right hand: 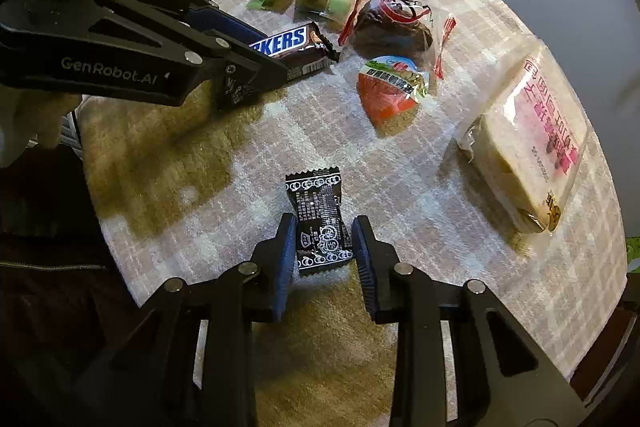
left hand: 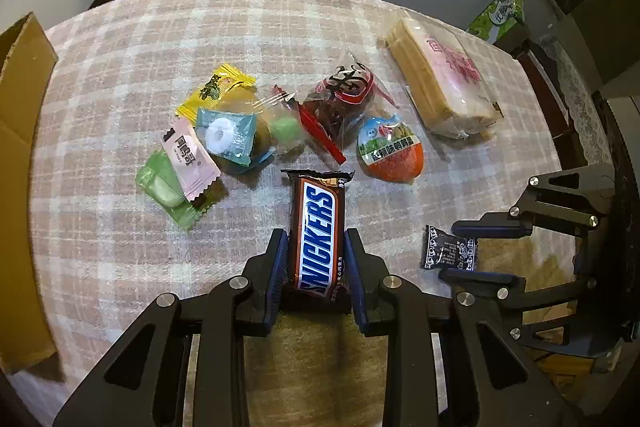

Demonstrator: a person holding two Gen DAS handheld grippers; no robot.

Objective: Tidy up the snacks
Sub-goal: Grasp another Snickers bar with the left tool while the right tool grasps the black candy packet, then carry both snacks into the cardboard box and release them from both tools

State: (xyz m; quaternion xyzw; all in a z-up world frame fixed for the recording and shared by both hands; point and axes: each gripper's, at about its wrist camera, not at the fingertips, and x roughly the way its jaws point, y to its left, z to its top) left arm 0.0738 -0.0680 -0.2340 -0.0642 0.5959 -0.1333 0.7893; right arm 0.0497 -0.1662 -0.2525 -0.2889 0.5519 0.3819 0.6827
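A brown Snickers bar lies lengthwise on the checked tablecloth. My left gripper is shut on its near half, with a blue pad against each long side. In the right wrist view the same bar pokes out of that gripper at upper left. A small black wrapped candy lies near the table's front edge. My right gripper is shut on it, both pads touching its sides. The left wrist view shows that candy at right, between the right gripper's fingers.
Beyond the bar lie several small wrapped sweets, a clear bag of dark red snacks, an egg-shaped snack and a wrapped bread pack. An open cardboard box stands at the table's left edge. A green pack sits off to the far right.
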